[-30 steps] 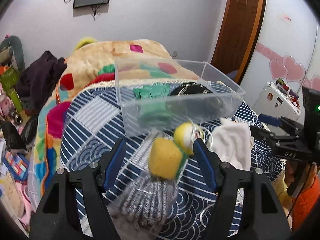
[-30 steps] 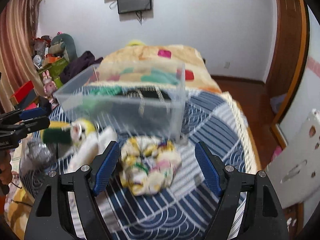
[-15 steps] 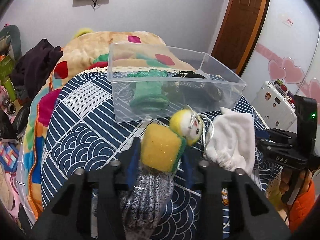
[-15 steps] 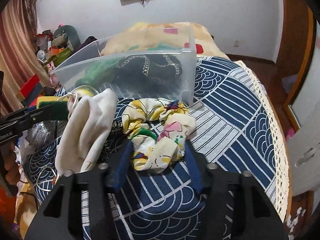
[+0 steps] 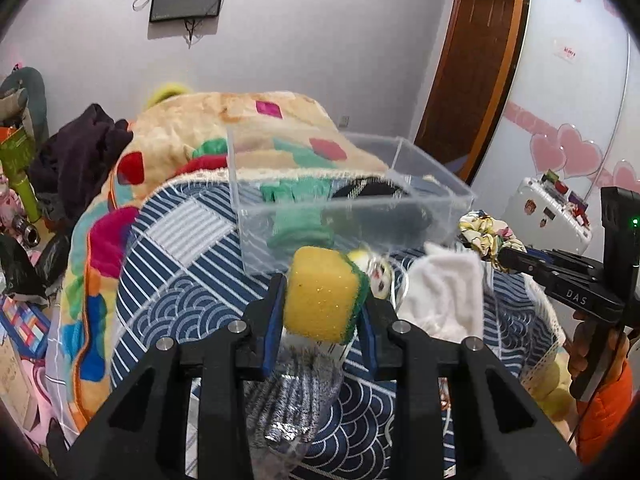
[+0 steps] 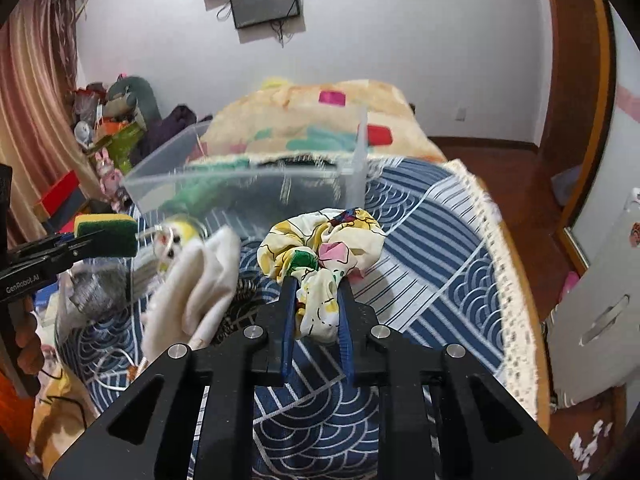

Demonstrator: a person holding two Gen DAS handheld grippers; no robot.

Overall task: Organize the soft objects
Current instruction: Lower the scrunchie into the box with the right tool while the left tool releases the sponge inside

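In the left wrist view, the left gripper [image 5: 322, 308] was clamped on a yellow sponge [image 5: 320, 294] with a green scouring side, held above a grey knitted item [image 5: 296, 404] on the blue patterned bedspread [image 5: 184, 276], just in front of the clear plastic bin [image 5: 352, 204] that held a green cloth [image 5: 298, 216] and a dark item; a small doll head [image 5: 374, 270] and a white cloth [image 5: 444, 292] lay beside the sponge, and the right gripper [image 5: 500, 258] appeared at the far right carrying a floral scrunchie [image 5: 486, 234]. In the right wrist view, the right gripper [image 6: 316, 300] was closed on the floral scrunchie [image 6: 324, 256], raised off the bedspread [image 6: 432, 248] near the bin's [image 6: 240, 188] front corner, with the white cloth [image 6: 196, 284] to its left and the left gripper [image 6: 86, 242] gripping the sponge [image 6: 106, 234] at the left edge.
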